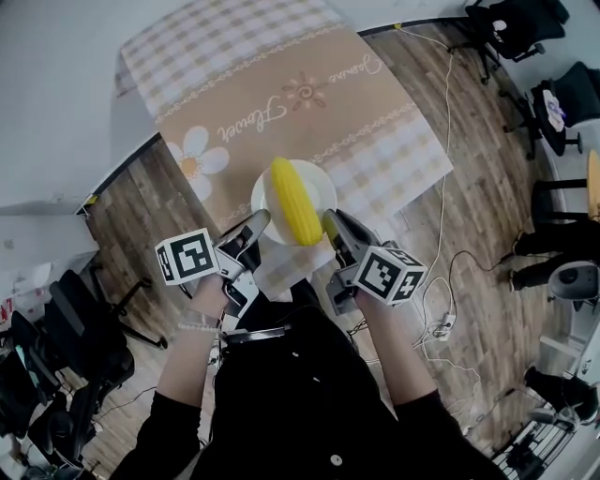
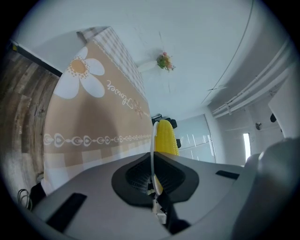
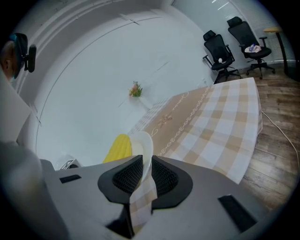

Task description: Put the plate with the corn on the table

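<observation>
Two closed grips are carrying the plate just ahead of us, left gripper and right gripper pinching opposite rims, the right seemingly catching a cloth flap too, while we are holding it over the table near its front edge, corn lying lengthwise away from us, chairs well beyond.

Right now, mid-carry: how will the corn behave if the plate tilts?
The corn is rounded and lies loose, so it would probably roll. The plate looks shallow, so its rim likely won't stop it. The left gripper and right gripper pinch only thin rim edges, so tilt seems easy.
</observation>
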Tool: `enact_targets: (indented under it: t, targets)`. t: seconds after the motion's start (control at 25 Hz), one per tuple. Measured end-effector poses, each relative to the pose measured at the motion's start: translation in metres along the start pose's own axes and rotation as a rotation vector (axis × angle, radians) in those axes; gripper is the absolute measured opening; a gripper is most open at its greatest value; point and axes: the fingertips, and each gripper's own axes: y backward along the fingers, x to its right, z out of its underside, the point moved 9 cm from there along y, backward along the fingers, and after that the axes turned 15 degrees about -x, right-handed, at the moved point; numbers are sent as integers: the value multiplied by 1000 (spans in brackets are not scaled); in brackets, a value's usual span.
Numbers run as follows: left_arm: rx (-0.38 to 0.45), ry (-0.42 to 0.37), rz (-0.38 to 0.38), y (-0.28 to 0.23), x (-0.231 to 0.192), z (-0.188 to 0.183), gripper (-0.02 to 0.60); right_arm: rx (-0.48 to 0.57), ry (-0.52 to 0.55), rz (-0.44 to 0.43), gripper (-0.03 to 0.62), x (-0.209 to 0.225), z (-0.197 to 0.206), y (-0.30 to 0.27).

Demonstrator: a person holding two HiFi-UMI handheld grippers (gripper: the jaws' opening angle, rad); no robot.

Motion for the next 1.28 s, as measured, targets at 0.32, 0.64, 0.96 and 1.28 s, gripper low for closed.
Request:
enact_targets:
  t: [0.32, 0.64, 0.96, 1.28]
  targets:
    - [-18, 4, -55, -14, -19, -5, 20, -42, -18, 25, 91, 21, 2, -17]
    - [-48, -8, -93, -30, -32, -11, 20, -83, -21, 53, 91, 41, -2, -27]
    - [-68, -18, -136, -44, -41, -19, 21, -116, 16, 86, 95, 54, -9, -36]
    - [-79, -21, -171, -56, -47, -30, 25, -154, 65, 122, 98, 62, -22, -46]
